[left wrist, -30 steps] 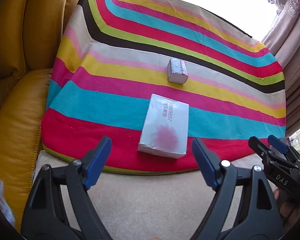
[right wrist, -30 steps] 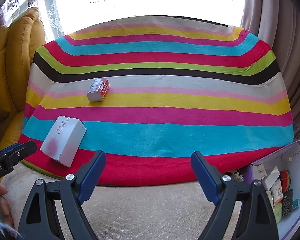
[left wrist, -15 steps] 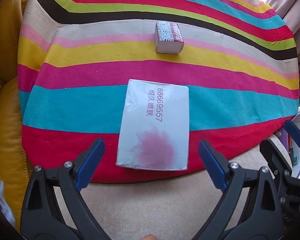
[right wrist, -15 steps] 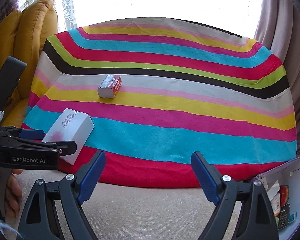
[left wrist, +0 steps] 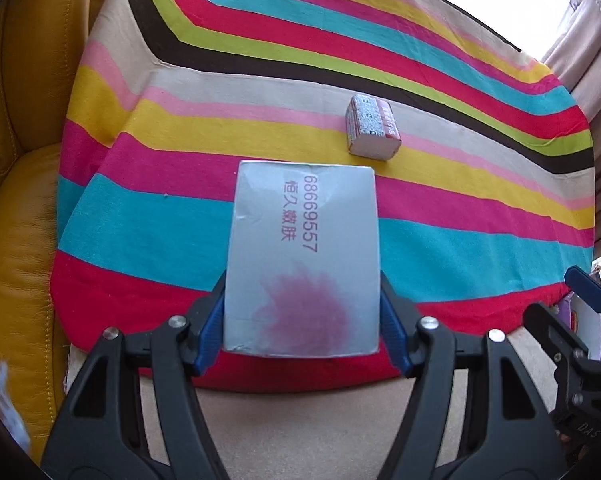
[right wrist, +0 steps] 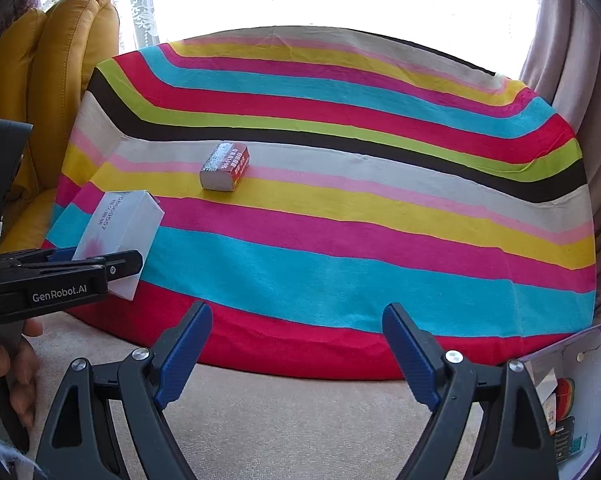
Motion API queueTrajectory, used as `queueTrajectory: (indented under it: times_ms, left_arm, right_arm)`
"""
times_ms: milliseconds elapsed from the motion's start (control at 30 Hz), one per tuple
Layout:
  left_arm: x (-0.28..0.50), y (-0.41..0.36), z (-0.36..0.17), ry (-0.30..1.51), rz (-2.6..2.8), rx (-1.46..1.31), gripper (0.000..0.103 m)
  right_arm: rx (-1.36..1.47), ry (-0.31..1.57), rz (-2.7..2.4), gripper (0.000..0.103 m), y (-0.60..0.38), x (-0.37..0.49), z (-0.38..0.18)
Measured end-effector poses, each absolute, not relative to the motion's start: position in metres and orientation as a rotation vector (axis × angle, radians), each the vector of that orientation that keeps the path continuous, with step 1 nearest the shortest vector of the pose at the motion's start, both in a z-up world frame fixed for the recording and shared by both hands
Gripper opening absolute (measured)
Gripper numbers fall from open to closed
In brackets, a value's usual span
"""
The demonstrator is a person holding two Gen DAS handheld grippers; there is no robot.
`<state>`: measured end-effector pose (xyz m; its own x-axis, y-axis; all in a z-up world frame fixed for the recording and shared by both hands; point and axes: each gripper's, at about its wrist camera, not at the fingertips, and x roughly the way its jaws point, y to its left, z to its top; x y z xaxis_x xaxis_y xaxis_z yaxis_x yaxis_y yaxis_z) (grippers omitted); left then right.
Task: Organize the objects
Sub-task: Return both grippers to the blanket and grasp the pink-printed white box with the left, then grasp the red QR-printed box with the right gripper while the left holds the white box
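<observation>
A white box [left wrist: 303,256] with a pink flower print and purple writing sits between my left gripper's blue pads; my left gripper [left wrist: 302,320] is shut on its sides over the striped cloth [left wrist: 480,248]. The box also shows in the right wrist view [right wrist: 118,236], tilted up in the left gripper [right wrist: 96,268]. A small red and grey box [left wrist: 371,128] lies beyond it on the cloth, and shows in the right wrist view [right wrist: 225,166]. My right gripper [right wrist: 296,354] is open and empty above the cloth's near edge.
A yellow leather sofa [left wrist: 20,200] stands at the left. A purple-rimmed box [right wrist: 568,404] holding several small items sits at the lower right. Curtains [right wrist: 560,40] hang at the right. A beige surface [right wrist: 300,420] lies under the grippers.
My left gripper has moved forward around the white box and shut on its sides. The box now looks tilted up off the cloth. The right gripper has hardly moved.
</observation>
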<state>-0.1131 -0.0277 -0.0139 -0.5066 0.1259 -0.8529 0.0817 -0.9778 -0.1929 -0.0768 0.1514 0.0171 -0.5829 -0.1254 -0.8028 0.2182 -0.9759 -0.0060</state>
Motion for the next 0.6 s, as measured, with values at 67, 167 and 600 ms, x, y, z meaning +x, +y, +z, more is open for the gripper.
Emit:
queueTrajectory:
  times_ms: [67, 167, 600]
  left_arm:
    - [-0.11, -0.04, -0.009, -0.392, 2.744, -1.503, 0.069]
    - [-0.102, -0.057, -0.002, -0.455, 2.83, -1.442, 0.069]
    - [-0.097, -0.089, 0.0, -0.64, 2.925, -1.326, 0.069]
  right_arm:
    - [1.311, 0.123, -2.61, 0.088, 0.146, -0.093, 0.028]
    - [1.257, 0.08, -2.643, 0.088, 0.134, -0.121, 0.043]
    - [1.325, 0.195, -2.608, 0.088, 0.056, -0.201, 0.0]
